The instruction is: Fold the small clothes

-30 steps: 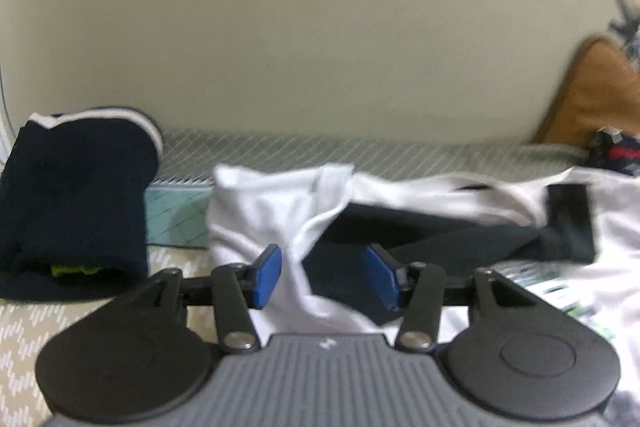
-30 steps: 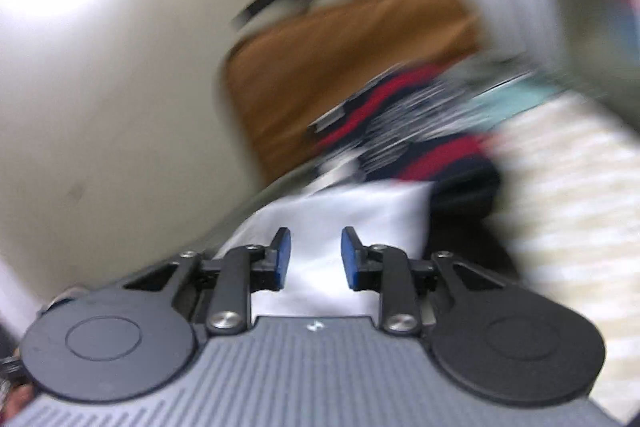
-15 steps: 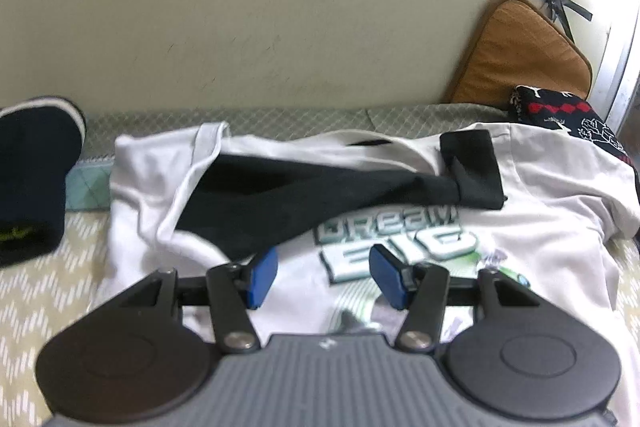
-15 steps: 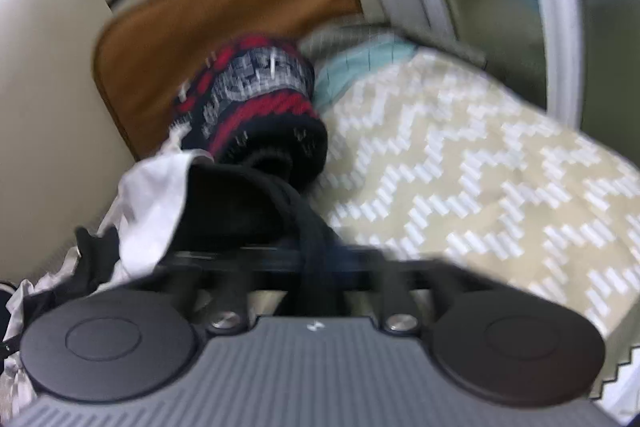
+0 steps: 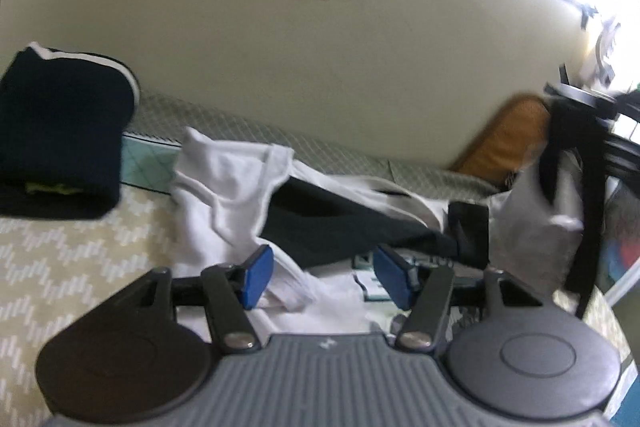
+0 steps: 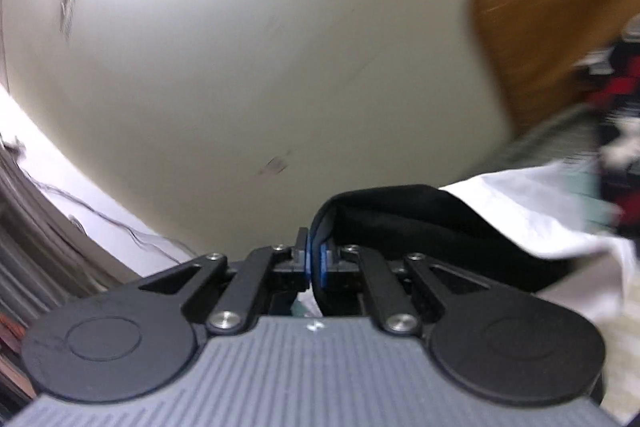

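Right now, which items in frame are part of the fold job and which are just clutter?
In the job:
- white T-shirt, crumpled on the bed
- its black sleeve trim, pinched in the right gripper
- left gripper, open over the shirt

Lying about:
- navy folded garment, far left
- brown cushion against the wall
- red and black knit item, blurred

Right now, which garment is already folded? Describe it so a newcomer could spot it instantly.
Start at the pale wall behind the bed, then follow its foot to the far left of the left wrist view. There the folded navy garment sits as a compact block, apart from the spread white T-shirt. It alone is dark blue with white piping on its top edge.
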Tool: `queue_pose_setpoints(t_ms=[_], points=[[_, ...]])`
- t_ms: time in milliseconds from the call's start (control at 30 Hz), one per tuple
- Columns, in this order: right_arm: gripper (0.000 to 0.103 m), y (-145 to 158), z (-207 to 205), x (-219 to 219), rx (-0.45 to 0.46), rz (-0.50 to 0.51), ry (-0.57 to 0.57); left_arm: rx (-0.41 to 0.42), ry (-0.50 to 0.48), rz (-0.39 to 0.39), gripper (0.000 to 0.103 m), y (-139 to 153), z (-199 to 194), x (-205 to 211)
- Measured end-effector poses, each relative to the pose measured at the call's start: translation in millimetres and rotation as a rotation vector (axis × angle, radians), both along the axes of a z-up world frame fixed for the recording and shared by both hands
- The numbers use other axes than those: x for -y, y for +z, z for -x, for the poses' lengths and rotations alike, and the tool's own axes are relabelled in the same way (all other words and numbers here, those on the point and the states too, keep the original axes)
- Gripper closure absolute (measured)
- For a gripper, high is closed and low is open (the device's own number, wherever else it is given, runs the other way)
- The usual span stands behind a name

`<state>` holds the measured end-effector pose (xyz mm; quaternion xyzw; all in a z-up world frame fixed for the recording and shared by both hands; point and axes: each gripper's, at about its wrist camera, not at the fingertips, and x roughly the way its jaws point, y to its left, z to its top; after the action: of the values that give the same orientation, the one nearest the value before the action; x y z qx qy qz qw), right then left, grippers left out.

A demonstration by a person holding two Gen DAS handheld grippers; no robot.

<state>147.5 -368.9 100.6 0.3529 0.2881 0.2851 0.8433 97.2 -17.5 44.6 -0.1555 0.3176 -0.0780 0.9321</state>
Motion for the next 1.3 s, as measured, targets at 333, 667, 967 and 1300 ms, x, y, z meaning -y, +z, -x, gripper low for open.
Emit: queue_pose_setpoints(t_ms=[333, 667, 967, 1300], points=[[0.050, -38, -31, 7, -0.004, 0.226, -0.082, -0.051, -0.022, 0.002, 0.027, -11, -28, -9], [0.047, -122, -37, 64, -0.177, 0.352, -0.191, -0.117, -0.120, -0.172, 0.071, -41, -68, 59], [0.093, -137, -40, 64, -0.082, 0.510, -0.341, -0.143, -0.091, -0.281, 0.080, -48, -75, 65], [0.069, -113, 94, 100, -0.017, 0.323, -0.051, -0.043, -0.103, -0.325, 0.052, -12, 44, 16]])
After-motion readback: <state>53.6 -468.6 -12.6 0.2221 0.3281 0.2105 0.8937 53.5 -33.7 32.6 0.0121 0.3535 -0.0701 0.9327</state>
